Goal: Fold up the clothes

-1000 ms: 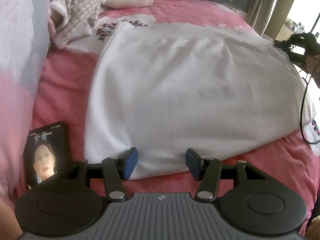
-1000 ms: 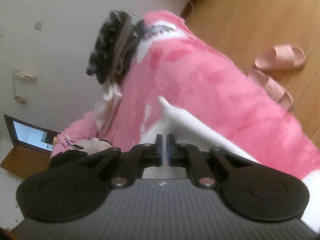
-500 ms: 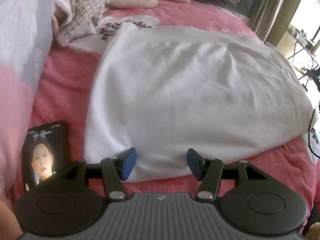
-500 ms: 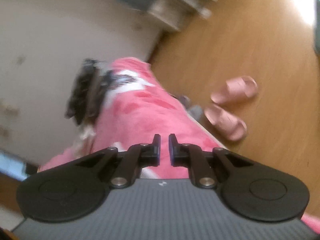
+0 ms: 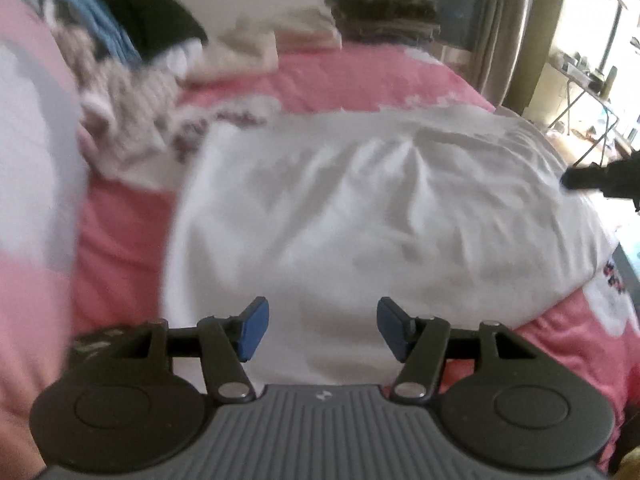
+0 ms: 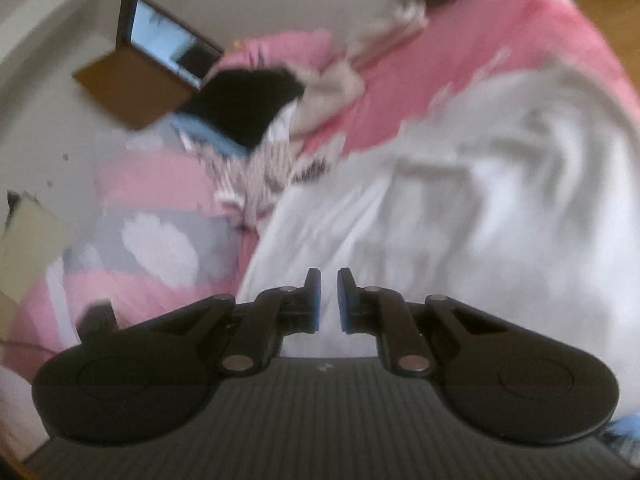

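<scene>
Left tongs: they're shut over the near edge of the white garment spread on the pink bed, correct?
Not quite. The left tongs are open, their blue pads wide apart, as the left wrist view shows. The rest holds: they are over the near edge of the white garment spread on the pink bed.

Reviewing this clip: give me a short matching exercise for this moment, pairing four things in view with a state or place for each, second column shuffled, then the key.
Things:
1. left gripper
2. right gripper
3. white garment
4. laptop

States or places:
A. spread out on the pink bedding
B. fingers wide apart, nothing between them
C. lid up, screen lit, off the bed by the wall
D. fingers nearly together, a slim gap, nothing gripped

Pairs: 1-B, 2-D, 3-A, 4-C
</scene>
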Demonstrator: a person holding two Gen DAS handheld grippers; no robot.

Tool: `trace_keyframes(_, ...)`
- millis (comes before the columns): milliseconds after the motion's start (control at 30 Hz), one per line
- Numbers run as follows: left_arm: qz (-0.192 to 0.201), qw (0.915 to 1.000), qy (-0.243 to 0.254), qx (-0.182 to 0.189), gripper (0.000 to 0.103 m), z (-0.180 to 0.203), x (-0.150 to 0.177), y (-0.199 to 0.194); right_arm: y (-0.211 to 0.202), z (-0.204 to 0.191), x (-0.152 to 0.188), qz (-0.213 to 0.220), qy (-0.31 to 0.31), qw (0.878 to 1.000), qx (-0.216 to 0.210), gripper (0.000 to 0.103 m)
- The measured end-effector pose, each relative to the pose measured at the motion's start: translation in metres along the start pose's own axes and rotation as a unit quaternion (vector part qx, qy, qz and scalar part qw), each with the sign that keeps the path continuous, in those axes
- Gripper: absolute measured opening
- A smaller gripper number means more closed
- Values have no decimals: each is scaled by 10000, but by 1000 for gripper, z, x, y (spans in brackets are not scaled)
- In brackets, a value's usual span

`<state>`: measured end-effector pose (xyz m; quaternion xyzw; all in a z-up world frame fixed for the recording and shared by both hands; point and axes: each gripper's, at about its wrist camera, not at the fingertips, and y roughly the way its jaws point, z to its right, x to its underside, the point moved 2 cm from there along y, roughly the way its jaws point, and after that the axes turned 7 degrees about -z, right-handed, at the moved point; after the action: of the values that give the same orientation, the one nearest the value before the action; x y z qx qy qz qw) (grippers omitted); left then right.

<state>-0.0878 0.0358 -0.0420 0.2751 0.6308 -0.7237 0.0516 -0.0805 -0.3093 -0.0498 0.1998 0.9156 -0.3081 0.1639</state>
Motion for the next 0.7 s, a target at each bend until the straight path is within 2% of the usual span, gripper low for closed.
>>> trace_keyframes(133,-368,9990,-250,21,61,0,-7,27,35,2,11,-403,191,9990,-60,9)
trace_keyframes(233,-599,9975,-364,-90,71,4,-7,40,50,14,26,-638,504,9967,85,9)
trace_keyframes(300,-658,9972,-335,-148,79,9,-5,42,52,23,42,-853,653,9939,257,4)
trace_keyframes(467,-825,9954,-405,-273,88,17,-4,45,48,14,66,-1153,733,9906,113,5)
trace_keyframes(500,-841,9952,-408,-299,89,18,-5,46,46,9,66,-1206,653,9905,104,8)
trace_keyframes(567,-857,9949,-409,-338,91,19,-5,47,42,-3,60,-1118,425,9928,42,8)
trace_keyframes(700,-872,9945,-408,-412,93,22,-6,48,27,-13,39,-522,319,9981,-43,8)
